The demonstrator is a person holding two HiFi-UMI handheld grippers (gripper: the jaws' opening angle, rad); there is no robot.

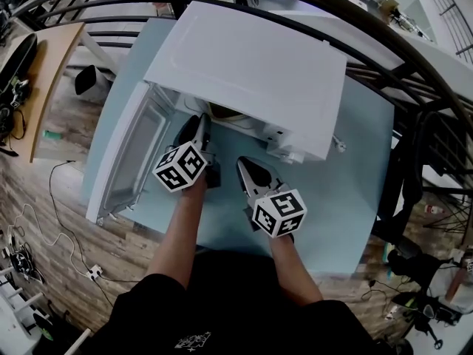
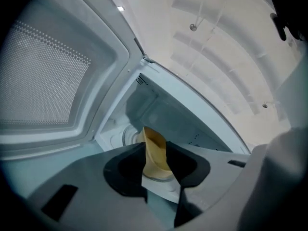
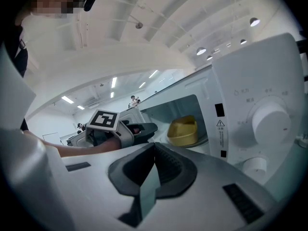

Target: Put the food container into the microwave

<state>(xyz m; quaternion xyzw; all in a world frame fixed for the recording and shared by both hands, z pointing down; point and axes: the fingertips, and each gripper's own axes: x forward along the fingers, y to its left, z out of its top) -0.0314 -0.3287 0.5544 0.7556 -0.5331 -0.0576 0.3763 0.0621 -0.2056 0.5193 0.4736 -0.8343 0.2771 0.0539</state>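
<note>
A white microwave (image 1: 251,65) stands on a pale blue table (image 1: 347,191) with its door (image 1: 129,154) swung open to the left. The yellow food container (image 3: 183,131) sits inside on the turntable. My left gripper (image 1: 198,124) is at the mouth of the oven, its jaws slightly apart; the container (image 2: 155,153) shows through the gap, just beyond the tips. In the right gripper view the left gripper (image 3: 144,127) stops just short of the container. My right gripper (image 1: 247,167) hovers over the table in front of the oven, shut and empty.
The microwave's dial panel (image 3: 269,119) is to the right of the opening. The open door (image 2: 43,76) stands close on the left gripper's left side. A dark curved railing (image 1: 414,72) runs behind the table. A wooden bench (image 1: 44,72) and floor cables (image 1: 52,228) lie left.
</note>
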